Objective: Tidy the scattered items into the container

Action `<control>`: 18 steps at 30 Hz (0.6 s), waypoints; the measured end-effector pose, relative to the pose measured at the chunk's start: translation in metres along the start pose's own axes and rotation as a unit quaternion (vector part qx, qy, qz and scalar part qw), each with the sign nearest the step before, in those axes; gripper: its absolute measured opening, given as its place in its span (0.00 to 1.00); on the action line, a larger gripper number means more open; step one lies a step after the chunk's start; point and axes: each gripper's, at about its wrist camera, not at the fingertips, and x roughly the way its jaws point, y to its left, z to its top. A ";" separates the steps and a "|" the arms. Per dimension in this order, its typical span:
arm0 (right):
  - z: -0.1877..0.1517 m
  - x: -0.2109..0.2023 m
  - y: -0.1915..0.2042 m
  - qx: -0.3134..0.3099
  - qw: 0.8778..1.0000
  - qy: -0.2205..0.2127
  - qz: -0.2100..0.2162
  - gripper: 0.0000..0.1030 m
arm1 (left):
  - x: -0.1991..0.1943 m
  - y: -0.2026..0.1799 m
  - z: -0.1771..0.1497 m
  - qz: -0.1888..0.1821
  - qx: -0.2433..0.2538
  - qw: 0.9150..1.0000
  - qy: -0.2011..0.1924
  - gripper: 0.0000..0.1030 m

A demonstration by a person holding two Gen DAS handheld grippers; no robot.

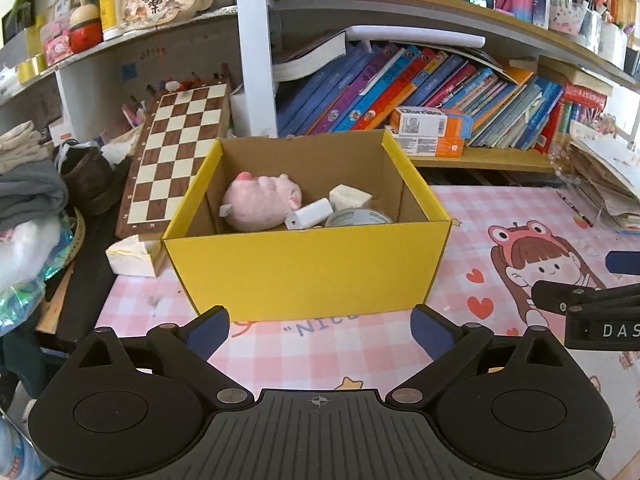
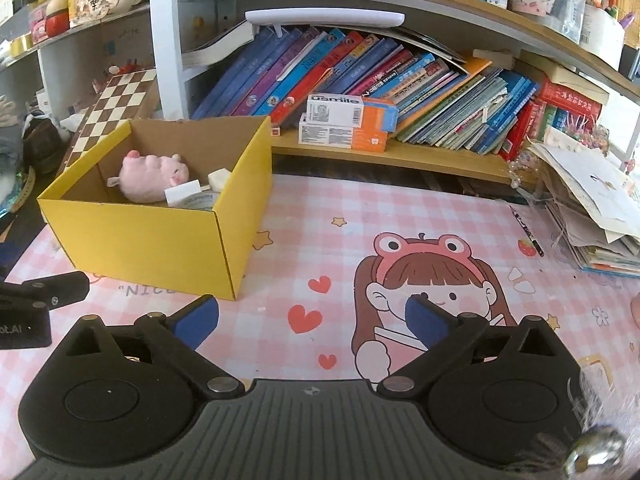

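Note:
A yellow cardboard box (image 1: 304, 268) stands on the pink cartoon desk mat (image 1: 500, 216). Inside lie a pink plush pig (image 1: 260, 200), a white charger block (image 1: 310, 214), a white eraser-like block (image 1: 349, 197) and a roll of tape (image 1: 358, 218). My left gripper (image 1: 320, 332) is open and empty just in front of the box. The box also shows in the right wrist view (image 2: 160, 236), to the left. My right gripper (image 2: 312, 320) is open and empty above the mat (image 2: 360, 220), right of the box. A dark pen (image 2: 528, 232) lies on the mat at the right.
A chessboard (image 1: 176, 156) leans behind the box on the left, with a white box (image 1: 134, 260) below it. A bookshelf with leaning books (image 2: 360, 76) and orange toothpaste boxes (image 2: 348, 124) runs along the back. A paper pile (image 2: 592, 208) sits right; clothes (image 1: 28, 184) left.

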 end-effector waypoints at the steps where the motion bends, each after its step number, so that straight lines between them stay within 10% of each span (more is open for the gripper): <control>1: 0.000 0.000 0.000 0.002 1.000 0.000 -0.001 0.98 | 0.000 -0.001 -0.001 0.002 0.003 1.000 0.000 0.96; 18: -0.005 0.004 0.004 0.003 1.000 0.009 -0.006 1.00 | 0.009 -0.004 -0.006 0.001 0.001 1.000 0.022 0.96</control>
